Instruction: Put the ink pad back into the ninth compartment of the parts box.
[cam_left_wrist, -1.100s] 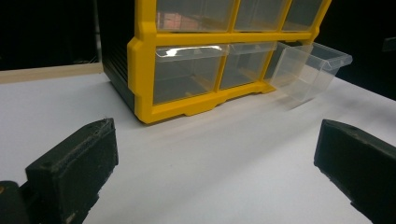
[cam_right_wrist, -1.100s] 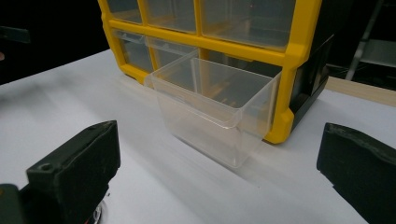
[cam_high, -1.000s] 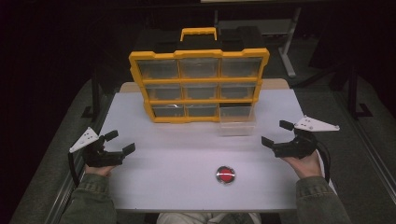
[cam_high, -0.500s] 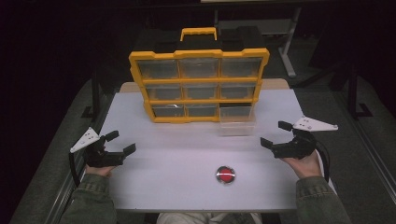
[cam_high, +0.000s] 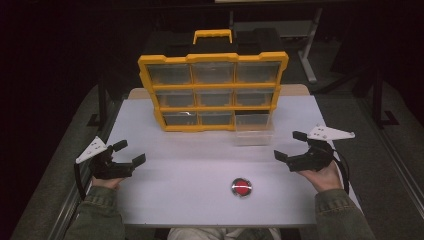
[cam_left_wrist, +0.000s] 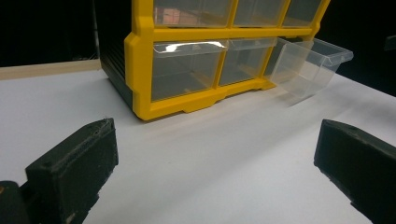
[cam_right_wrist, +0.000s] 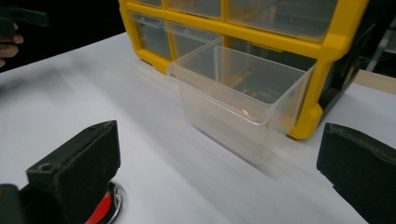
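A yellow organizer with clear drawers stands upright at the back of the white table. Its bottom right drawer is pulled out and looks empty; the same drawer juts out at the right in the left gripper view. A round red and silver disc lies near the front edge, and part of it peeks past the right gripper's left jaw. My left gripper rests open at the left side. My right gripper stands open at the right, in front of the drawer. Nothing sits between either pair of jaws.
The organizer has a yellow carry handle on top. A wooden strip runs along the table's far edge behind it. Dark floor and a metal stand leg lie beyond the table.
The right gripper has drifted slightly left and down toward the table. The left gripper has barely moved.
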